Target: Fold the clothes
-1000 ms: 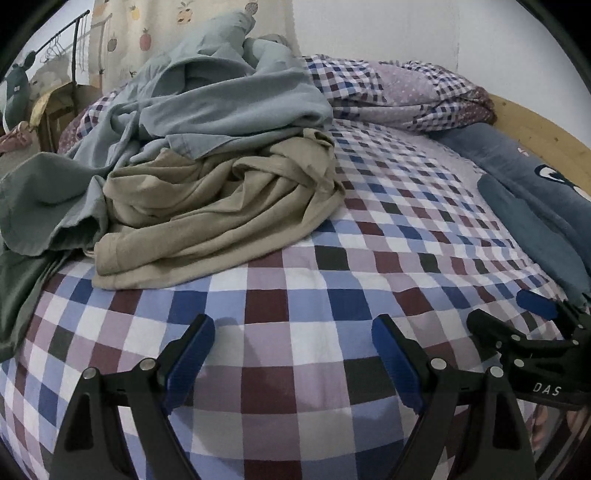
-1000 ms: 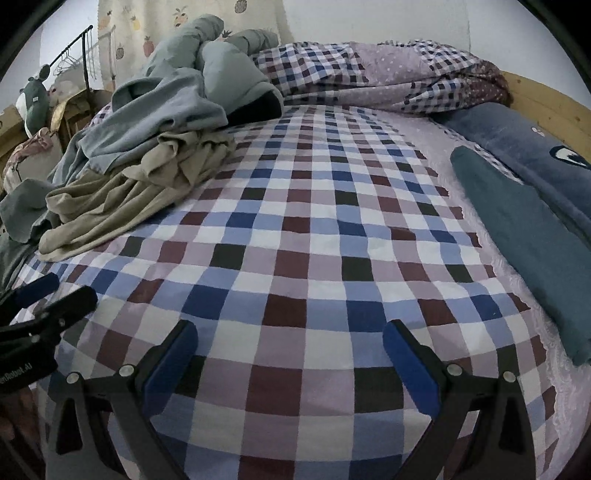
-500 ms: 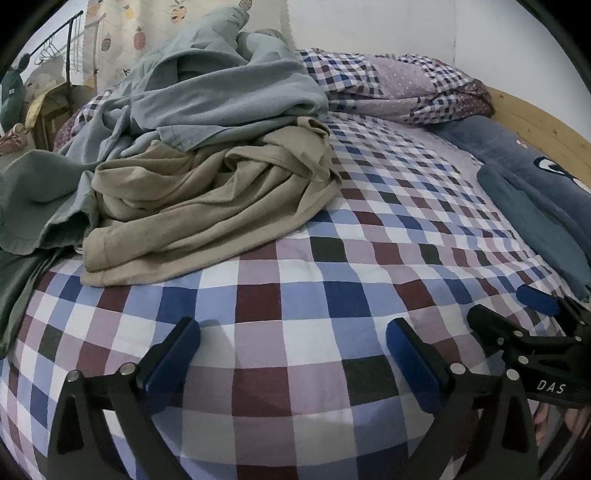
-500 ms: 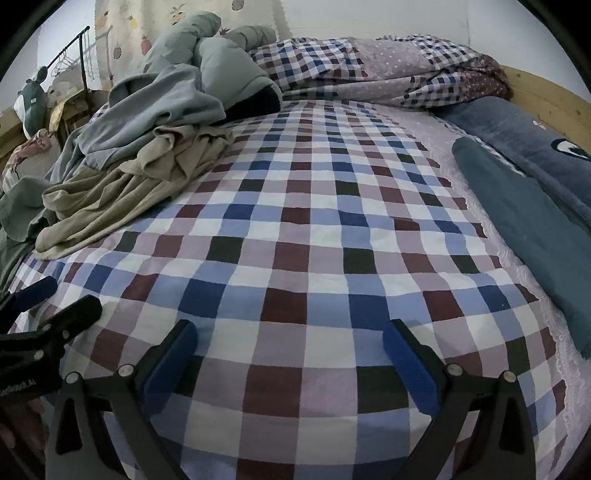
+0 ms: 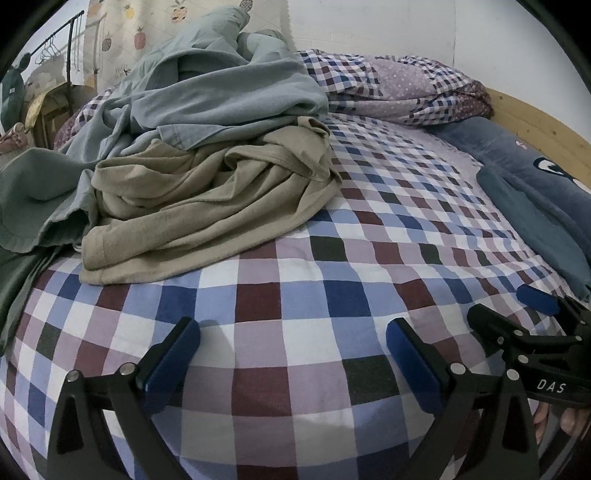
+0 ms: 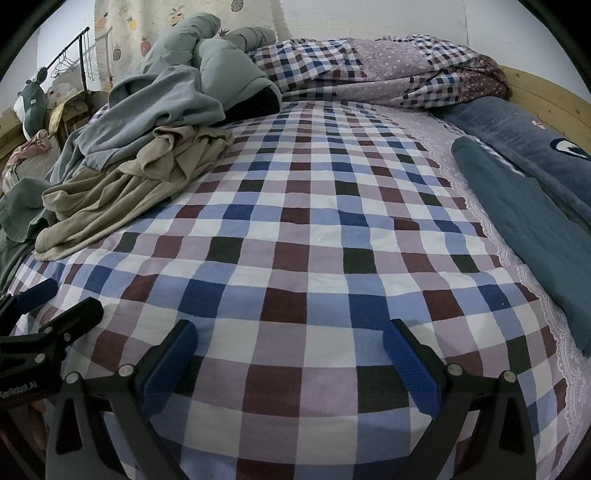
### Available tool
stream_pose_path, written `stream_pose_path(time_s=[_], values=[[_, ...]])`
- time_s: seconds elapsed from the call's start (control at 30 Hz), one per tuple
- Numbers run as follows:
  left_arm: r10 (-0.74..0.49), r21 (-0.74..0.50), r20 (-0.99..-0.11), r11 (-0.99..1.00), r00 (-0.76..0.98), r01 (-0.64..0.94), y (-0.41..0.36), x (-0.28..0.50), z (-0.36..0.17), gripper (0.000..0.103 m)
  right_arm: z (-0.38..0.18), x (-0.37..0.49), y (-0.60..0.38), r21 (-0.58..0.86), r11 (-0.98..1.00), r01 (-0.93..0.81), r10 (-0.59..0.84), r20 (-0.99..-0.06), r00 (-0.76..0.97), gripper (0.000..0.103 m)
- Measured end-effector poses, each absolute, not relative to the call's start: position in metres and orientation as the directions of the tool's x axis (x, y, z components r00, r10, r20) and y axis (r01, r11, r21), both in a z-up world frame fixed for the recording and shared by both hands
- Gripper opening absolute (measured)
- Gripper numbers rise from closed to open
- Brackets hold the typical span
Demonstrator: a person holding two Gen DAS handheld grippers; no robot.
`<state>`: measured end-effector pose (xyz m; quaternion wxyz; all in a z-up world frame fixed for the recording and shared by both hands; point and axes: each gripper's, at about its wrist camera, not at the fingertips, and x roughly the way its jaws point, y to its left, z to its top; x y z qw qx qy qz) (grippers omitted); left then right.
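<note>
I am looking down at a bed [image 5: 295,306] with a checked sheet in blue, dark red, white and purple. My left claw [image 5: 291,350] is sitting wide open over the sheet, with nothing between its blue pads [image 5: 171,356]. My right claw [image 6: 290,350] is standing just as wide, and it is holding nothing too (only bare sheet is showing between its fingers).

The clothes I am meant to fold are lying in a messy pile on the left side of the bed. A tan shirt [image 5: 207,206] is lying crumpled at the front of the pile, and its hem is resting on the sheet. A pale blue garment [image 5: 221,103] is lying on top of it and behind it. A green cloth [image 5: 29,199] is hanging off the left edge of the bed beside them. Both claws are hovering well apart from the pile and are not touching any clothes.

On the right side of the bed a teal folded cloth [image 6: 528,221] is lying flat, right beside a dark blue blanket [image 6: 517,125] with a cartoon eye on it. A bunched checked quilt [image 6: 369,70] is lying at the far end of the bed. In the left wrist view my right claw is peeking in at the lower right, and fingers [image 5: 569,421] of a person are showing under it. A curtain with pineapples [image 6: 147,33] is hanging at the back.
</note>
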<state>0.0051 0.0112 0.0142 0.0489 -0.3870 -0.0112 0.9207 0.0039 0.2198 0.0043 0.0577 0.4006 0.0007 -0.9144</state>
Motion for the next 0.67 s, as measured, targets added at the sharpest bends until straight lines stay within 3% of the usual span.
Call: stream_pose_path(time_s=[0.67], values=[[0.106,-0.064,-0.705,-0.994,-0.701,-0.086,0.0099,0.004,0.0133,0.102,0.004,0.0044,0.2207,0.043,-0.993,0.108,-0.105,-0.732,-0.673,0.103]])
